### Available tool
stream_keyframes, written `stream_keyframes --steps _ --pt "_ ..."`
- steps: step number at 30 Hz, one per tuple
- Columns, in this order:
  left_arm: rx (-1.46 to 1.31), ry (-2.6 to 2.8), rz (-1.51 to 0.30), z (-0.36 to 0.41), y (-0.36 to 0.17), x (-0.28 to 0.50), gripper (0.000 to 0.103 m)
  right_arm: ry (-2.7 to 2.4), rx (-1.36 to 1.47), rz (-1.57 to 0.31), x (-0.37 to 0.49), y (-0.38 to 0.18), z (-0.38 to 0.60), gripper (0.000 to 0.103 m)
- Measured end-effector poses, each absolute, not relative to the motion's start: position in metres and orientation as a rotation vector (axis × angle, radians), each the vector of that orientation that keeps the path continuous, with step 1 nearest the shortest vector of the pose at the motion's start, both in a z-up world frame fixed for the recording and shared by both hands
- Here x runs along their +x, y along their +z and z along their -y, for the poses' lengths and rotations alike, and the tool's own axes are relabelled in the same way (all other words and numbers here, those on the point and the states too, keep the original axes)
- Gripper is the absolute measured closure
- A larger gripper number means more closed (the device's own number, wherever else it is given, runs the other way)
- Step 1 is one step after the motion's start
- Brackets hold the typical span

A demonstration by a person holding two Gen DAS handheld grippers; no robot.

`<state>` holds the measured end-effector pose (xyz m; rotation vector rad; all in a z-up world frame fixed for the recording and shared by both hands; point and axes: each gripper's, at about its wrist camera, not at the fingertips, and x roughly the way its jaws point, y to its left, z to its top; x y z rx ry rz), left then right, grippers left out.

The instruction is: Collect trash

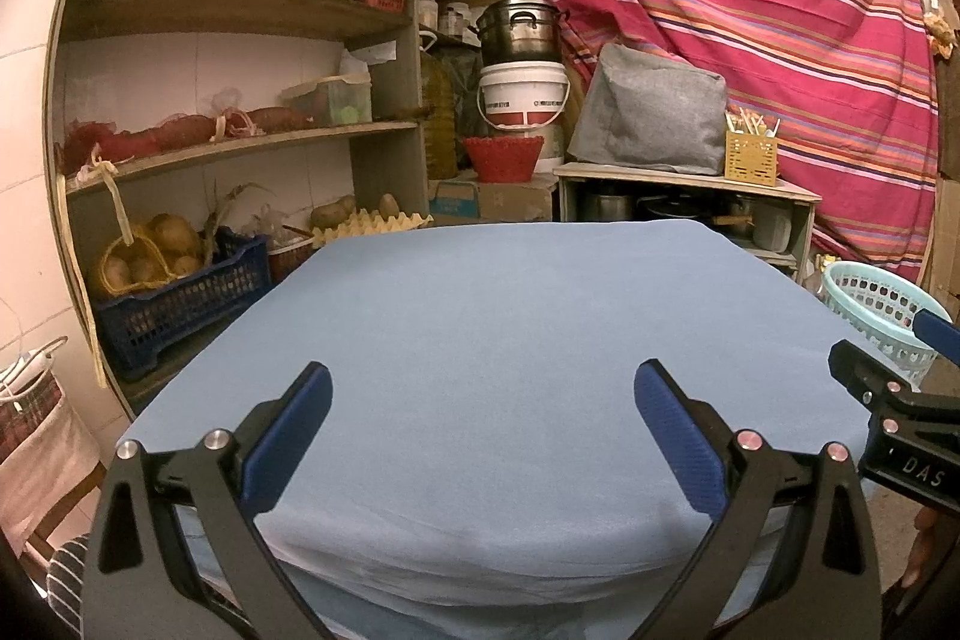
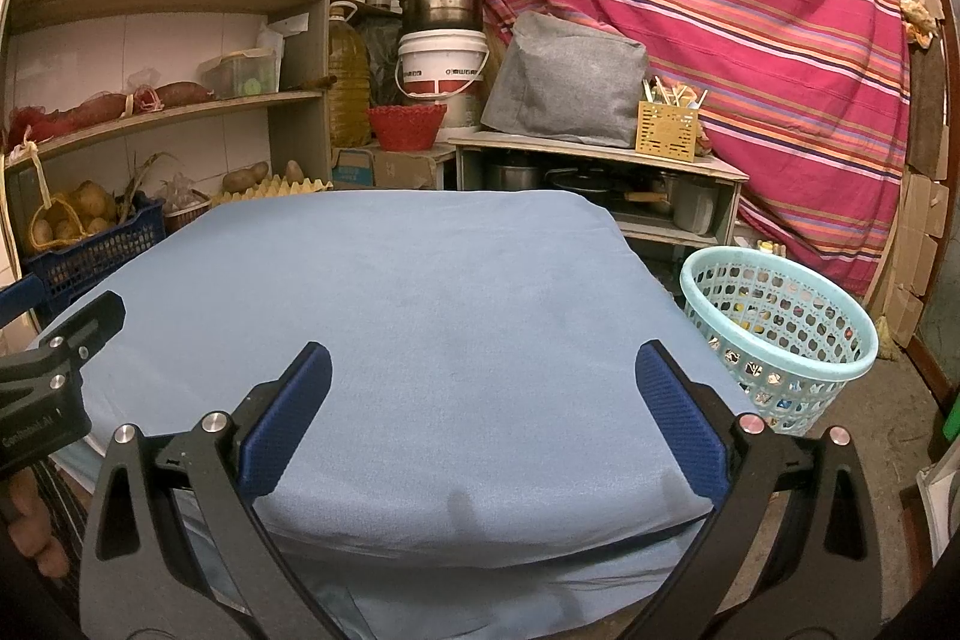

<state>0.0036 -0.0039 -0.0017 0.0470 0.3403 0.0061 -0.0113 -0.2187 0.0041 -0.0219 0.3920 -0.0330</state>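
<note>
- Nearest, the left gripper [image 1: 480,424] hovers over the near edge of a table [image 1: 498,340] covered in blue cloth. Its two blue-padded fingers [image 1: 294,436] are spread wide apart and hold nothing.
- The right gripper [image 2: 480,418] hovers beside it over the same near edge, also spread wide and holding nothing. Each gripper shows at the edge of the other's view, so they sit near each other, side by side.
- The cloth lies flat and bare from the near edge to the far edge, leaving open room between and ahead of both grippers. At the near edge the cloth folds down over the rim.
- A pale green basket [image 2: 780,340] stands upright on the floor just beside the table's right edge, its round mouth facing up. Small coloured items show through its holes; what they are cannot be told. The basket's rim sits below the tabletop.
- Left of the table, close to its edge, a dark blue crate [image 1: 180,304] holds potatoes, with an egg tray [image 1: 378,223] behind it.
- Wooden shelves [image 1: 228,142] rise along the left side, crowded with boxes and bags.
- Beyond the far edge stand a red bowl [image 2: 408,124], a white bucket [image 2: 441,64] with a metal pot [image 2: 444,4] on top, and a low stand with a grey cover [image 2: 564,82].
- A red striped sheet [image 2: 720,28] hangs across the back right.
</note>
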Motion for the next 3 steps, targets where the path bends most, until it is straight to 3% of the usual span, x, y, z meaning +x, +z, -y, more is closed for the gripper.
stream_keyframes --steps 3 --pt "0.051 0.002 -0.337 0.0044 -0.0013 0.0036 0.005 -0.033 -0.022 -0.392 -0.0113 0.0040 0.2189 0.004"
